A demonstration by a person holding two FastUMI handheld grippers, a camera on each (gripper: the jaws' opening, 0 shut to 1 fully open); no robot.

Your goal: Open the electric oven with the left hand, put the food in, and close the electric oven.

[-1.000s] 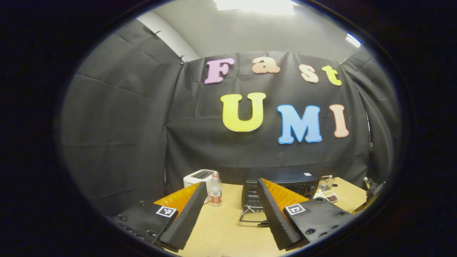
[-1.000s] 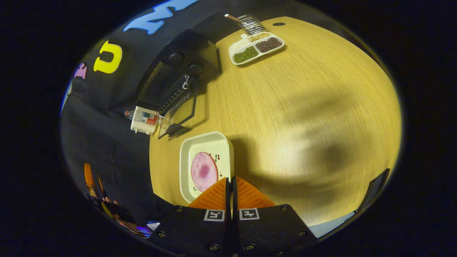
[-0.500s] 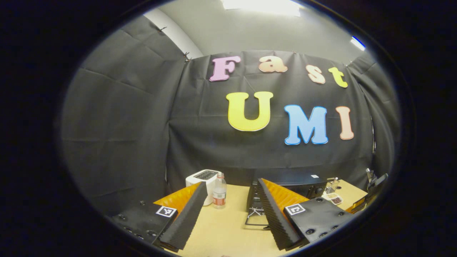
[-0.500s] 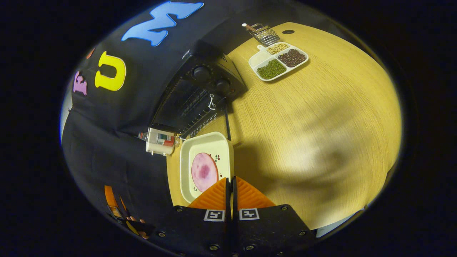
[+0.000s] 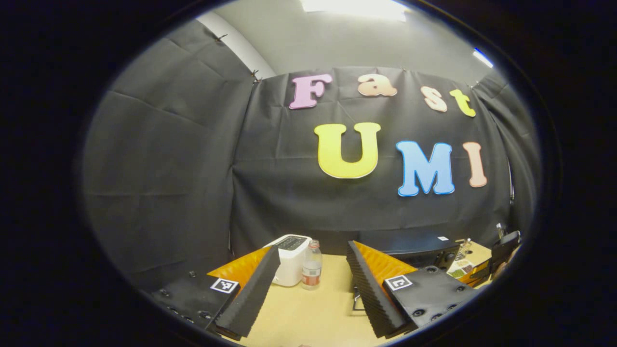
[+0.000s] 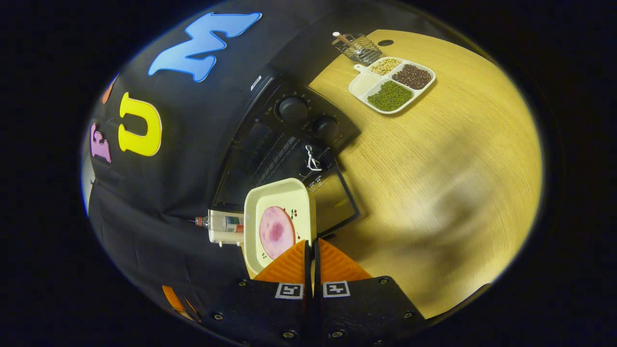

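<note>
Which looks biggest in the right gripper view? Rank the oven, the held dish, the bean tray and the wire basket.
1. Oven.
2. Held dish, though its nearness to the camera inflates it.
3. Bean tray, farther off, so its true size against the dish is unsure.
4. Wire basket.

Black cloth wall (image 5: 168,168), wooden table (image 6: 434,159)

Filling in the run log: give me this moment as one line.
oven: door open | right gripper: shut on dish, food on it, near oven | left gripper: open, holding nothing
</note>
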